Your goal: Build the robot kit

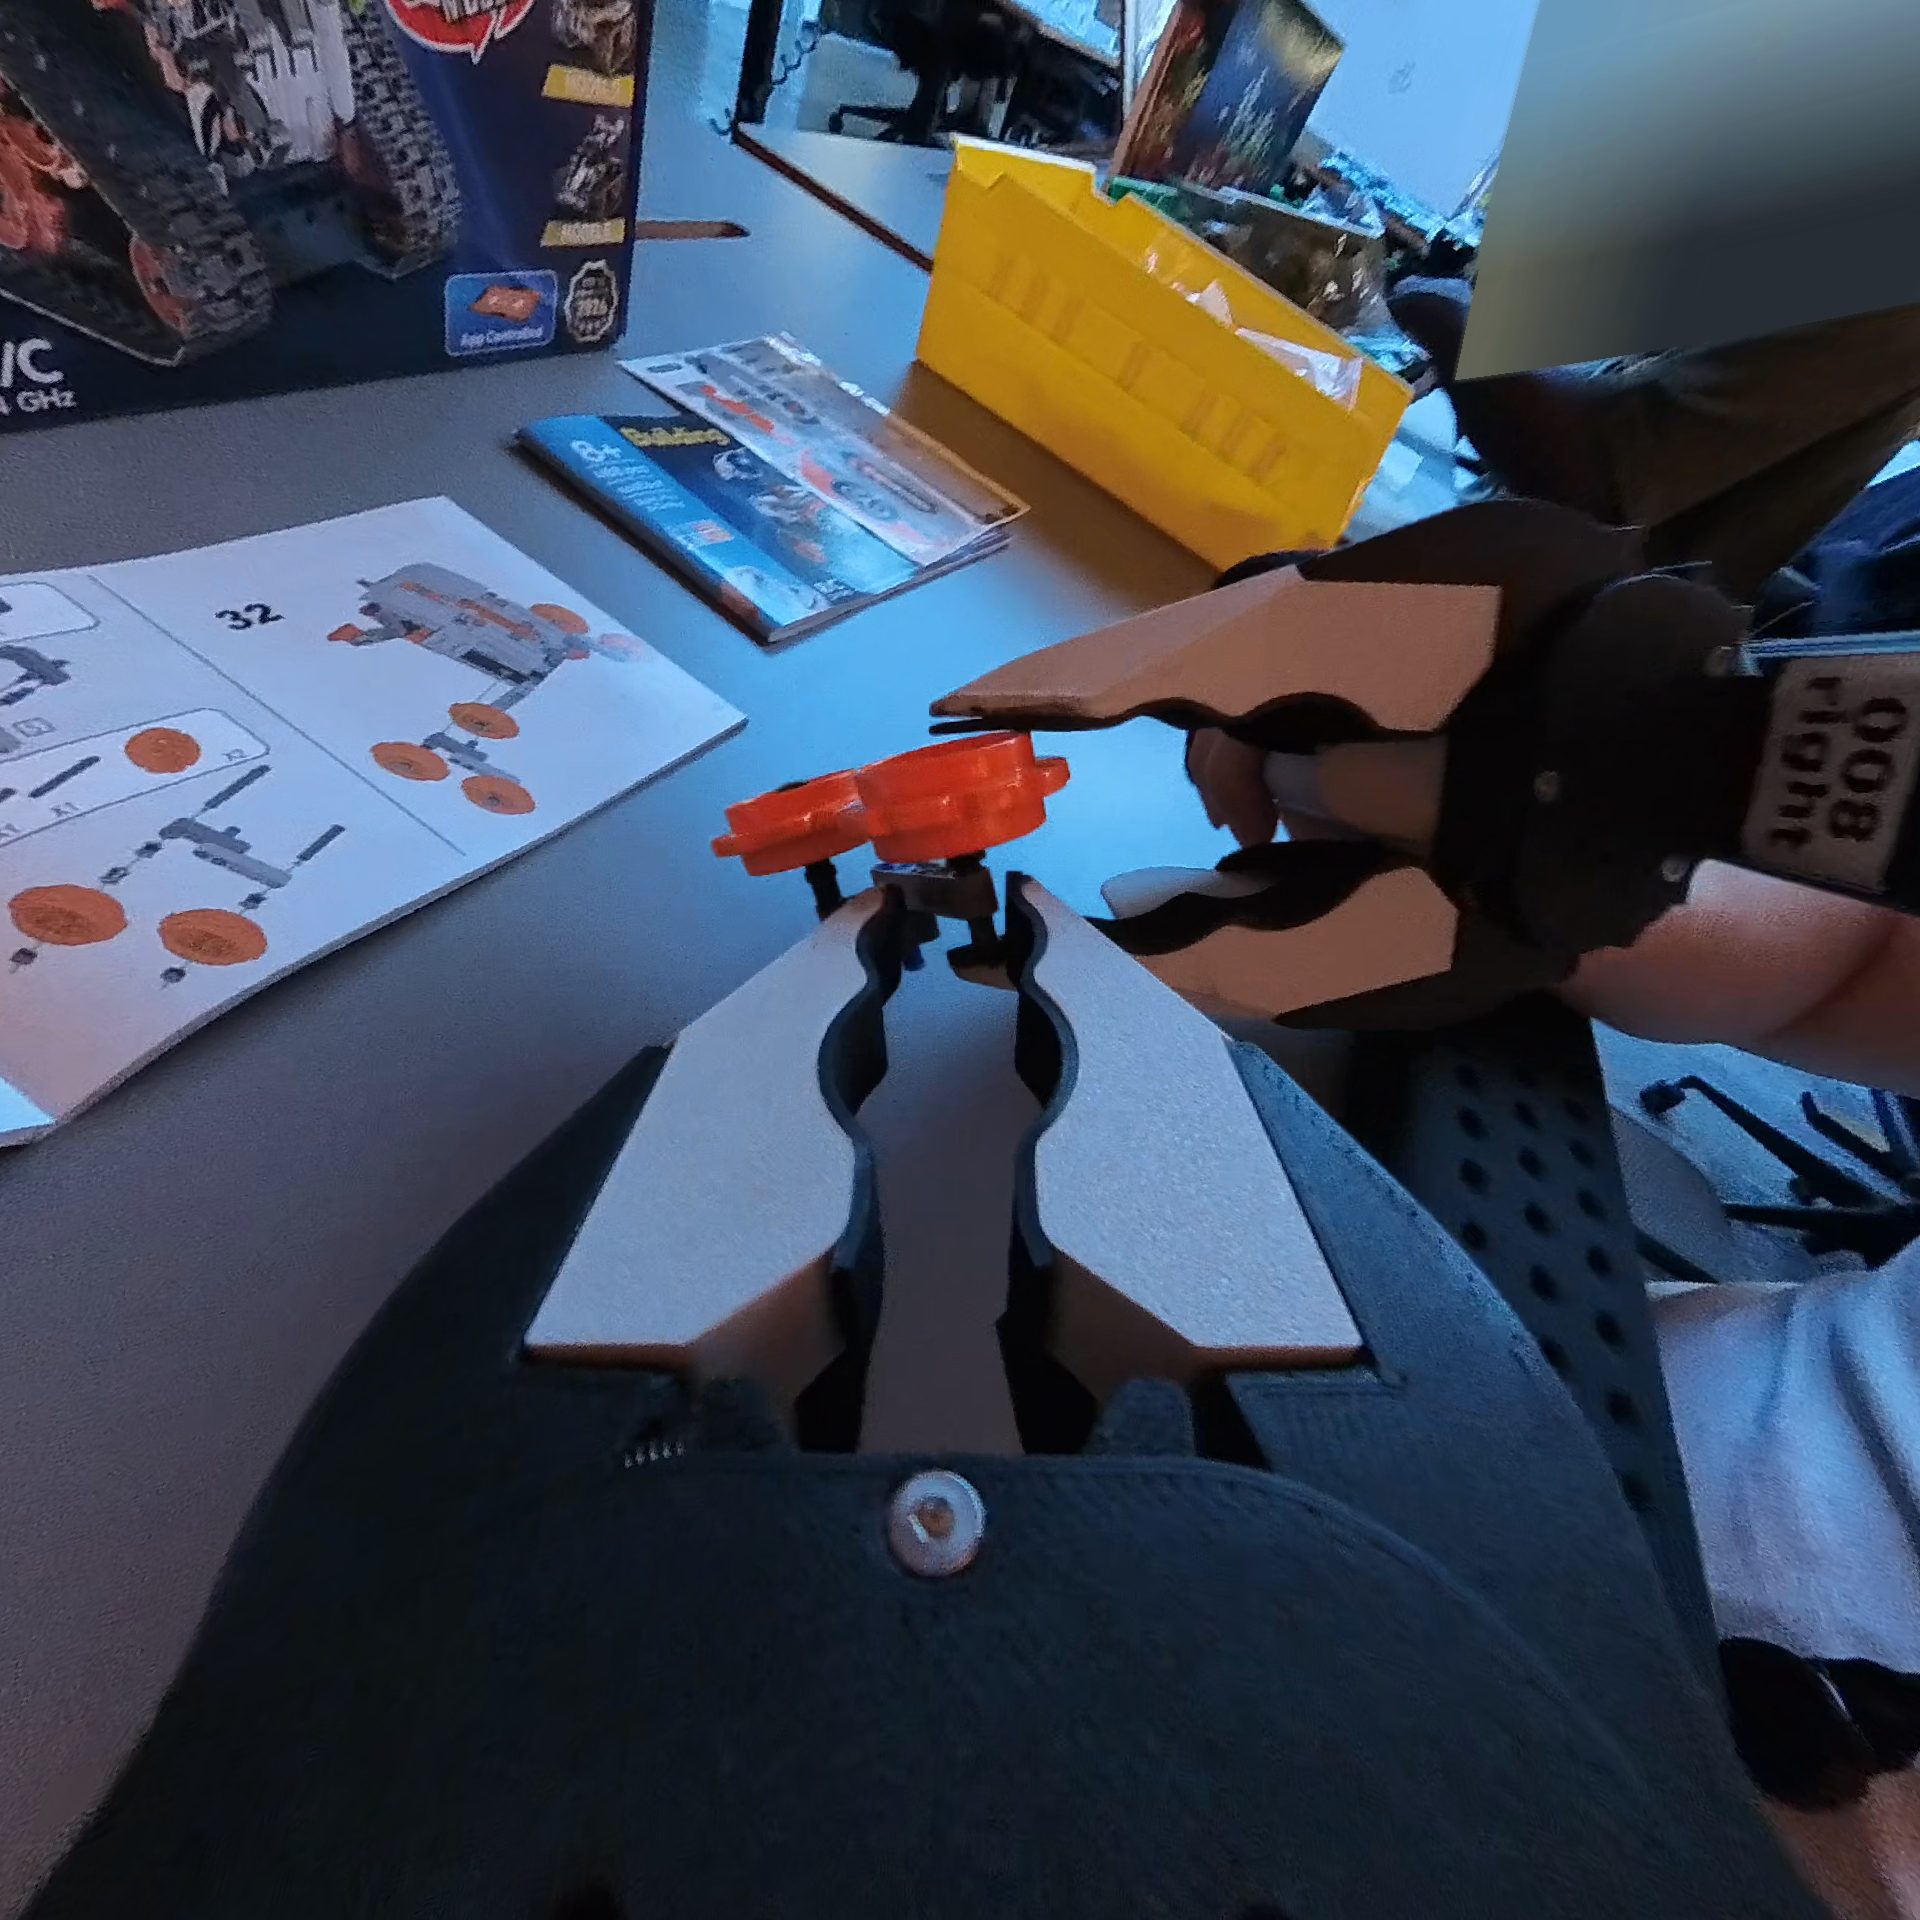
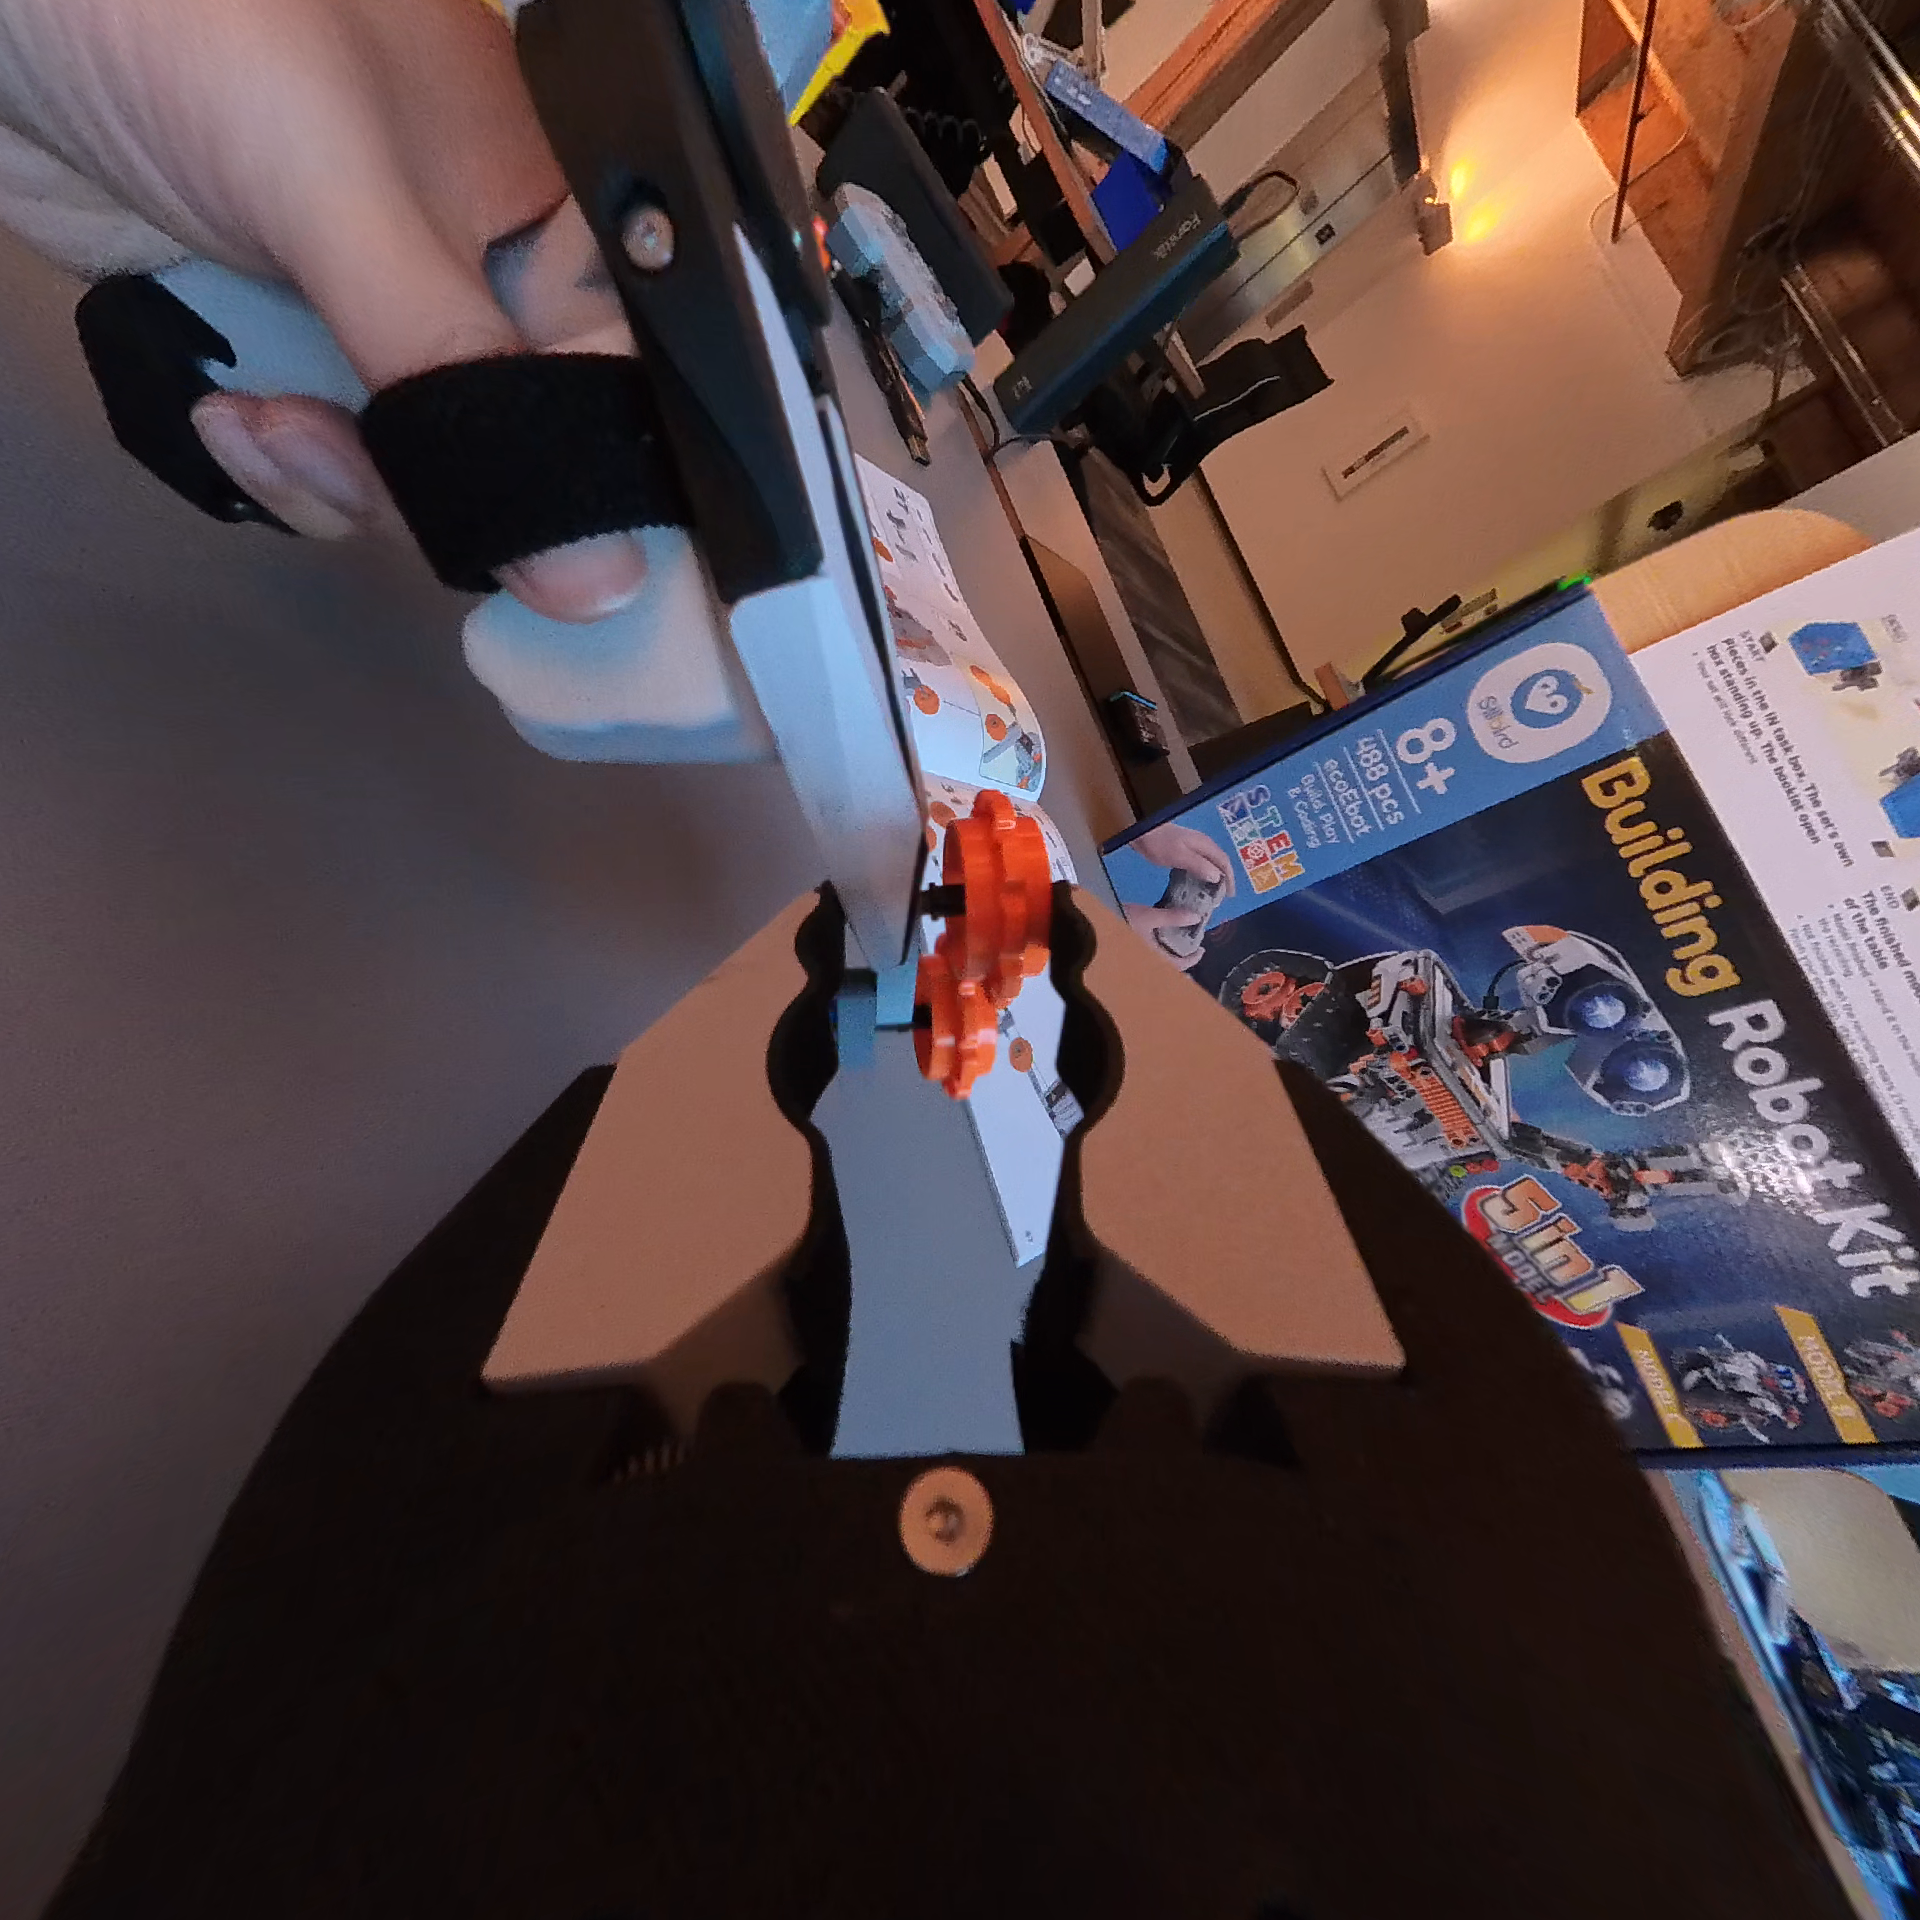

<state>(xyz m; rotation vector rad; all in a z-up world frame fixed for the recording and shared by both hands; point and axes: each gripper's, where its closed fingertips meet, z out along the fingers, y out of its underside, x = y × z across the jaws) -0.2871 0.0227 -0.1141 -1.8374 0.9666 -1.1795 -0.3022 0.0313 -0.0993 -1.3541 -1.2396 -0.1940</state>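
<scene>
My left gripper [image 1: 951, 914] is shut on a small grey and black axle piece [image 1: 935, 888] that carries two orange wheels [image 1: 951, 800] on top, held above the grey table [image 1: 312, 1195]. My right gripper [image 1: 1023, 800] comes in from the right, open, with one finger over the nearer wheel and the other below it beside my left fingers. In the right wrist view the wheels [image 2: 987, 894] sit between the right gripper's [image 2: 945, 904] fingers. The right-hand finger touches the wheel rim. The left gripper [image 2: 894, 935] reaches down from above.
An open instruction sheet [image 1: 312, 748] lies on the left, a closed booklet [image 1: 769, 509] behind it. A yellow bin [image 1: 1143, 384] stands at the back right and a kit box [image 1: 312, 177] at the back left; it also shows in the right wrist view [image 2: 1558, 1039].
</scene>
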